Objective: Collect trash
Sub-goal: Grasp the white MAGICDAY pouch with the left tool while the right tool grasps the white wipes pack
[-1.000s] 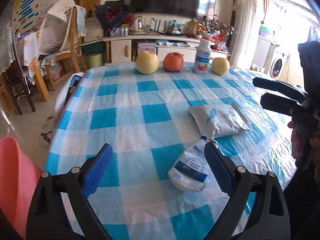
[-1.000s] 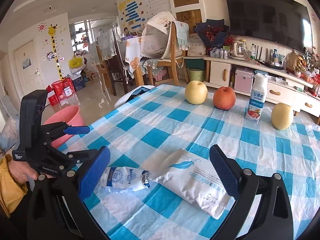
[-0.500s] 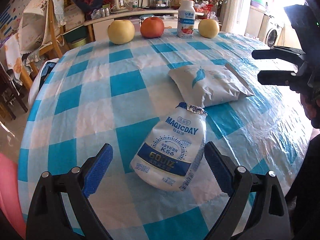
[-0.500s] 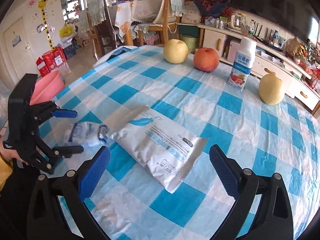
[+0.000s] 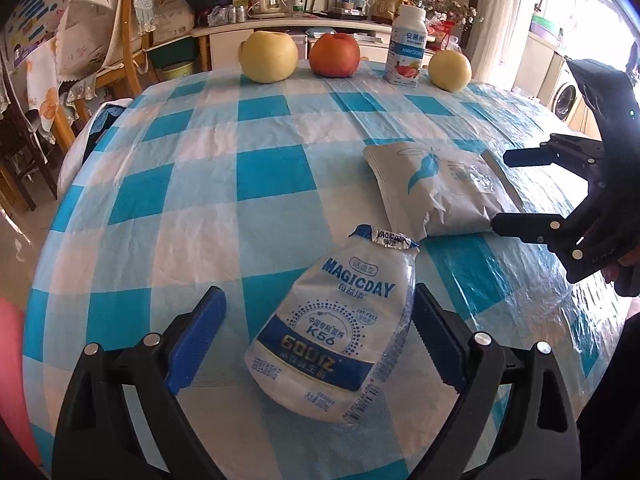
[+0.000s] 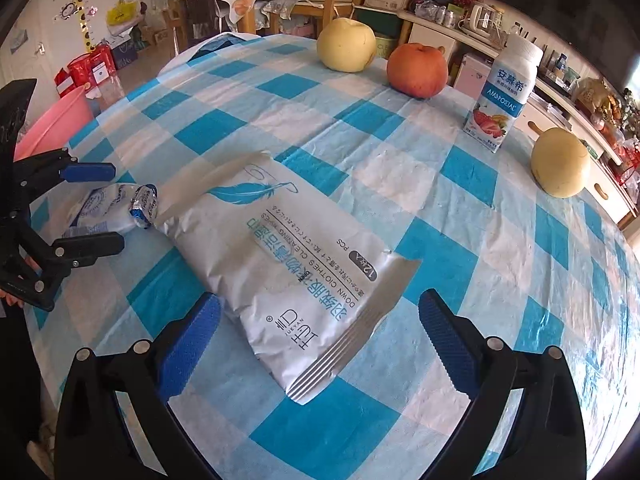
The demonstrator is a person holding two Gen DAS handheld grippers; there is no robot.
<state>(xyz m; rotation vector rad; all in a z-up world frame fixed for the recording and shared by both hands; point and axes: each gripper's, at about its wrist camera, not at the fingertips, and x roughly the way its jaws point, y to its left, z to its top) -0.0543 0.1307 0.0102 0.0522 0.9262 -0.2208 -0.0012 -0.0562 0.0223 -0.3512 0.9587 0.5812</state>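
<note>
While both tongs are standing wide open and gripping nothing, two pieces of trash are lying flat on the checked surface (image 5: 200, 184): a crumpled MAGICDAY pouch (image 5: 340, 320) and a silver wipes packet (image 6: 288, 264), the pouch's twisted foil top touching the packet's near corner. The left tongs (image 5: 316, 332) are straddling the pouch, the right pad sitting just beside its edge and the left pad apart from it, and neither pad is pressing on it. The right tongs (image 6: 320, 328) are flanking the crimped end of the wipes packet, again without contact. At the far edge, a pale pear (image 5: 268, 56), a red apple (image 5: 335, 55), an Ambrosial yogurt bottle (image 5: 406, 52) and a second pear (image 5: 450, 70) are standing well apart from the trash, and a pink basin (image 6: 52, 120) is showing beside the table. The risks, as I judge them, are lying in how thin both items are: pads closing too high would be sliding over the flat film and missing it, while pads closing too low would be pinching the plastic cloth and dragging it, which could be toppling the bottle or rolling the fruit. Since pouch and packet are touching, lifting one could be nudging the other out of line.
</note>
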